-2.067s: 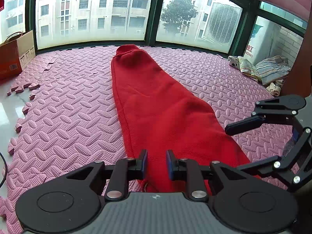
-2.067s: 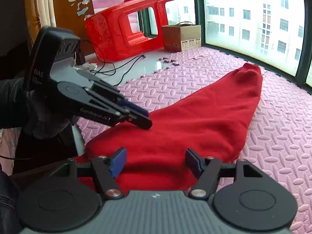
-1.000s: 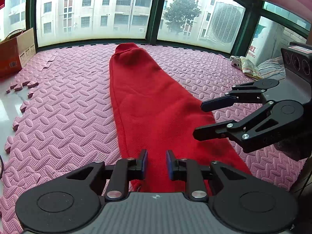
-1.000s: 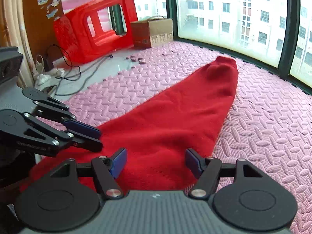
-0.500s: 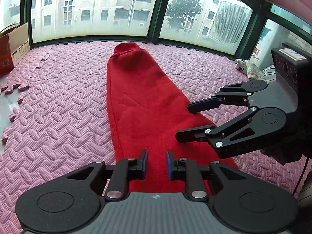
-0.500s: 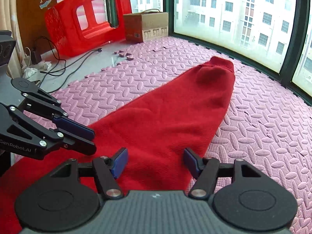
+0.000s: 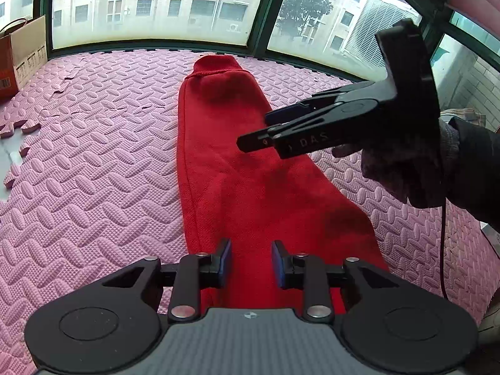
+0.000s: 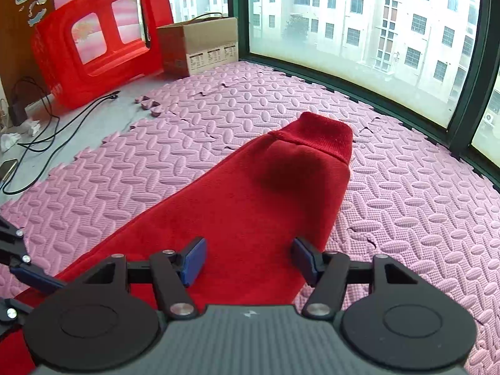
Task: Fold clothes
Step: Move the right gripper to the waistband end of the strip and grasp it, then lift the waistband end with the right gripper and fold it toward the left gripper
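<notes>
A long red knit garment [image 7: 234, 172] lies flat on the pink foam mat [image 7: 93, 172], its ribbed end [image 7: 215, 62] pointing at the window. My left gripper [image 7: 248, 262] hovers over the near part, fingers a narrow gap apart, with only cloth showing below. The right gripper [image 7: 254, 131] reaches in from the right above the garment's middle. In the right wrist view the right gripper [image 8: 248, 261] stands wide open over the garment [image 8: 250, 203], nothing between its pads. The ribbed end [image 8: 312, 134] lies ahead. The left gripper's fingers [image 8: 31, 276] show at the left edge.
A gloved hand [image 7: 406, 162] holds the right gripper. A cardboard box [image 8: 200, 43] and a red plastic piece [image 8: 93, 37] stand by the window at the left. Cables [image 8: 47, 125] lie on bare floor beyond the mat's jagged edge [image 8: 125, 131]. Window frames bound the far side.
Both grippers have moved forward along the garment toward its ribbed end. The right gripper has swung in over the cloth's middle. Finger gaps look the same and the garment has not shifted.
</notes>
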`<state>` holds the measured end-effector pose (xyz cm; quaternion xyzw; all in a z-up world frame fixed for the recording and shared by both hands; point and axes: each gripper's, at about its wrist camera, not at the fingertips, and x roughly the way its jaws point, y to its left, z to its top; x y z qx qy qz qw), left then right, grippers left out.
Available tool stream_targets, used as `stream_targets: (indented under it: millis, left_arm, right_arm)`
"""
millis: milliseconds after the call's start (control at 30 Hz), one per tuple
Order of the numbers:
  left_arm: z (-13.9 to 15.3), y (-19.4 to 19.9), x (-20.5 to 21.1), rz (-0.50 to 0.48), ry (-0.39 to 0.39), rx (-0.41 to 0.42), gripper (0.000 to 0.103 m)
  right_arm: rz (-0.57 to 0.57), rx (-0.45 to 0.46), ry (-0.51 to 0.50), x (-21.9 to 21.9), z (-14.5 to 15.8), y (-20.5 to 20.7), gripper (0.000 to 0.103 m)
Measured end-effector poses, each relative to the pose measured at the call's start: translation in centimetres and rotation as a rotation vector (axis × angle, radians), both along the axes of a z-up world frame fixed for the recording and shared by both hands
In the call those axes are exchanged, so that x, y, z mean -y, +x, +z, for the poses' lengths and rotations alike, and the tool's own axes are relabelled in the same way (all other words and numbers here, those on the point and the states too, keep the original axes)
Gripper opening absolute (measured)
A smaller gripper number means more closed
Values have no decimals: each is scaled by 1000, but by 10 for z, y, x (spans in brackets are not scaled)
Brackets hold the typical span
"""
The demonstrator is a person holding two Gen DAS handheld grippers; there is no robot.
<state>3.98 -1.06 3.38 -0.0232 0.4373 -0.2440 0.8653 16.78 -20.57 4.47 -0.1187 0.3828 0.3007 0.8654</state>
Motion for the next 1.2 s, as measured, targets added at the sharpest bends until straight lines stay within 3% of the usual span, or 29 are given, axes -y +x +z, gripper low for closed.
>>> stream_targets:
  millis: [200,467,600,800,1033,1100,1200]
  left_arm:
    - [4,4,1,-3,1,5,31]
    - [3,8,0,-2,2,-2,31]
    - [7,9,-1,-1,-4,5,34]
    - [2,11,3,2,3,-5,34]
    - [6,14,4,7,-8,4,34]
    - [6,15,5,7,-11,2,34]
    - [5,18,5,8,-16,-1,34]
  right_arm:
    - [-3,44,67,-4,14,23,58]
    - [-67,24,61,-12,-1,53,48]
    - [-9,19,132,-17,9,45,48]
    - [16,-18,98,-41,-11,57,48]
    - [-11,29,215,0,24,53,51]
    - [-49,39,236,18,29,58,58]
    - [-113,-7,234,34,17,76,61]
